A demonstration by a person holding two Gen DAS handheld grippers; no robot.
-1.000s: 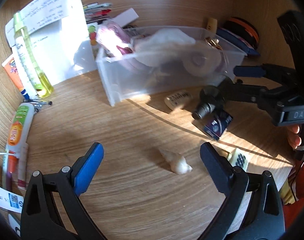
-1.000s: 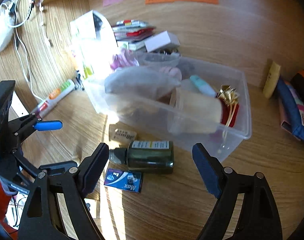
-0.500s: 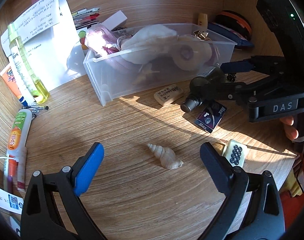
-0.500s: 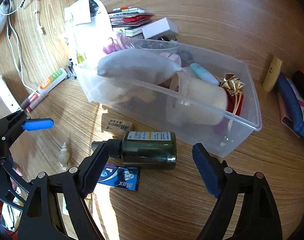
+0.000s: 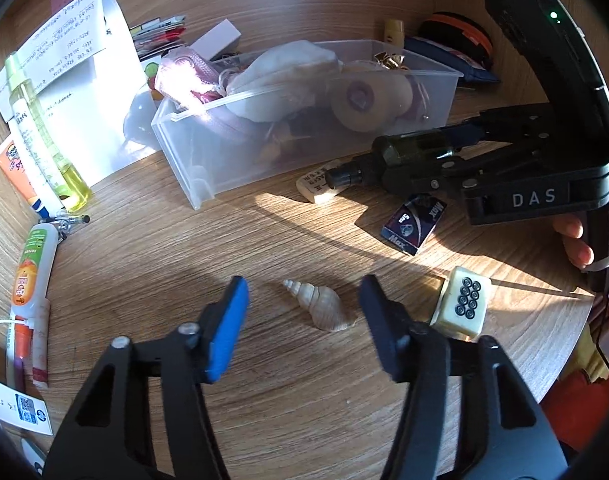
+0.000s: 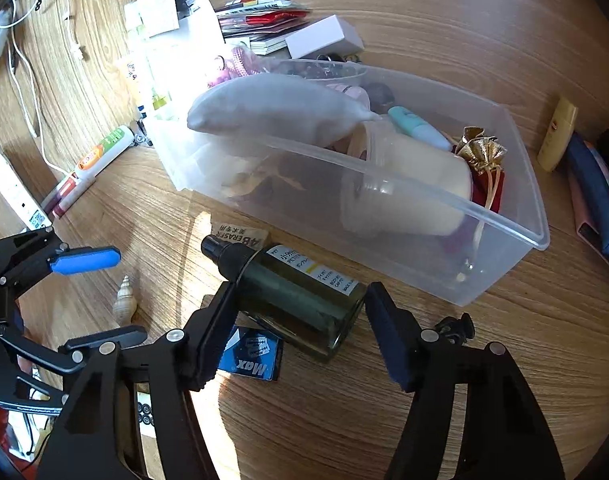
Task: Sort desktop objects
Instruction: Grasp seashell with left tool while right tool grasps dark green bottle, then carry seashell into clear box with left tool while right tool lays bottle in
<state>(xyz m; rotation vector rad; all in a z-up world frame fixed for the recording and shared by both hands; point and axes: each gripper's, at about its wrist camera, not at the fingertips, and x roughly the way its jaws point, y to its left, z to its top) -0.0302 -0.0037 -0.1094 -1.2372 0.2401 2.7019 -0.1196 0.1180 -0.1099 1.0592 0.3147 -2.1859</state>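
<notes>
So both sets of fingers have just been narrowing, the left gripper point(image 5: 304, 312) straddling the seashell point(image 5: 318, 305) untouched, the right gripper point(image 6: 300, 312) barely touching the dark bottle point(image 6: 292, 296), both near the tabletop's point(image 5: 264, 420) front edge, probably bound for the clear bin point(image 6: 504, 216).

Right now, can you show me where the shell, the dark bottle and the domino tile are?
shell point(image 5: 319, 307): left wrist view, middle of its body.
dark bottle point(image 6: 300, 300): right wrist view, its glass side.
domino tile point(image 5: 464, 300): left wrist view, its dotted face.
</notes>
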